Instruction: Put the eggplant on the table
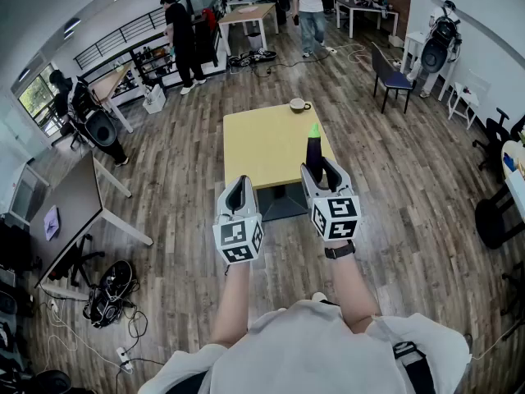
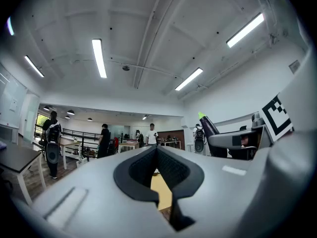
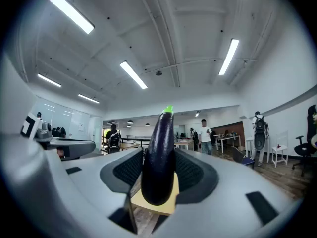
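Transport step: right tool [image 1: 321,169] clamps the glossy dark-purple, green-capped eggplant [image 3: 158,157] upright, short of the square yellow counter [image 1: 262,142] at 12 o'clock. Left tool [image 1: 239,189] is closed, empty. Next, likely: reach forward, lower, release.
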`<state>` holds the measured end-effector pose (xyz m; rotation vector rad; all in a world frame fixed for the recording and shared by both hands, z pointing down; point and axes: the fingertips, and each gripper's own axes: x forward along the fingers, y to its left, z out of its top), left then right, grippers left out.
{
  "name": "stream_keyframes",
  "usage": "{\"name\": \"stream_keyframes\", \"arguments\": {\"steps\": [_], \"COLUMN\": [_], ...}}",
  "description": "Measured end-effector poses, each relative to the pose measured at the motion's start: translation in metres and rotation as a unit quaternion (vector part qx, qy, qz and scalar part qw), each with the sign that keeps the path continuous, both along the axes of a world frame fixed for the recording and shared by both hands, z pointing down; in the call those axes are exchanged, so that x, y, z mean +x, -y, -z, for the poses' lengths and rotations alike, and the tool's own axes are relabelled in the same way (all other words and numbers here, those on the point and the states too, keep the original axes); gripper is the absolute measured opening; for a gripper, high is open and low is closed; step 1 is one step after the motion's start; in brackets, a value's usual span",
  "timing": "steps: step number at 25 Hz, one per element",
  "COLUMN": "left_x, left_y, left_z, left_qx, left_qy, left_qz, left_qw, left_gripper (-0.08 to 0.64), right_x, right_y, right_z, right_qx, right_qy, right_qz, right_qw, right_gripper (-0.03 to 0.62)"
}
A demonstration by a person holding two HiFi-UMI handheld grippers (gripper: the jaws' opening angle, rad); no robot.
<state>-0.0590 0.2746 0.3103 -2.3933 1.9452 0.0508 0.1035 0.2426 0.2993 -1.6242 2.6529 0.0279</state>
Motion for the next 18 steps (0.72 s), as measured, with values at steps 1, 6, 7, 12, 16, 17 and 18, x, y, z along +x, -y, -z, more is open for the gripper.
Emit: {"name": "stream_keyframes", "arguments": {"steps": [1, 6, 7, 12, 16, 17, 18], "left_x": [-0.004, -0.029, -0.035, -0.049, -0.049, -0.049, -0.050], "left_y": [-0.003, -0.018, -0.021, -0.027, -0.013, -0.007, -0.001], "left_z": [-0.003, -0.014, -0.017, -0.031, -0.041, -0.042, -0.042], "left_qx": [-0.003, -0.011, -0.011, -0.016, -0.024, -0.023, -0.022], "left_qy": [-0.003, -0.024, -0.031, -0.047, -0.063, -0.063, -0.063], "left_qz": [-0.004, -0.010, -0.010, -0.027, -0.040, -0.041, -0.040], "left_qw": [1.0000, 0.9996, 0.9994, 0.9984, 0.9969, 0.9969, 0.9970], "left_gripper": [0.006, 0.006, 0.006, 0.008, 0.008, 0.008, 0.008], "right_x": [-0.006, -0.035, -0.040, -0.061, -0.073, -0.075, -0.076], "right_y": [-0.002, -0.012, -0.014, -0.025, -0.013, -0.007, 0.000], "right_z": [-0.003, -0.017, -0.019, -0.032, -0.042, -0.042, -0.042], "right_qx": [-0.004, -0.035, -0.037, -0.052, -0.065, -0.065, -0.063], "right_qy": [-0.001, -0.001, -0.003, -0.016, -0.030, -0.030, -0.029], "right_qz": [0.000, -0.002, -0.001, 0.000, 0.018, 0.021, 0.024], "right_qw": [1.000, 0.999, 0.999, 0.999, 0.997, 0.997, 0.997], "right_gripper": [0.201, 0.201, 0.202, 0.202, 0.202, 0.202, 0.202]}}
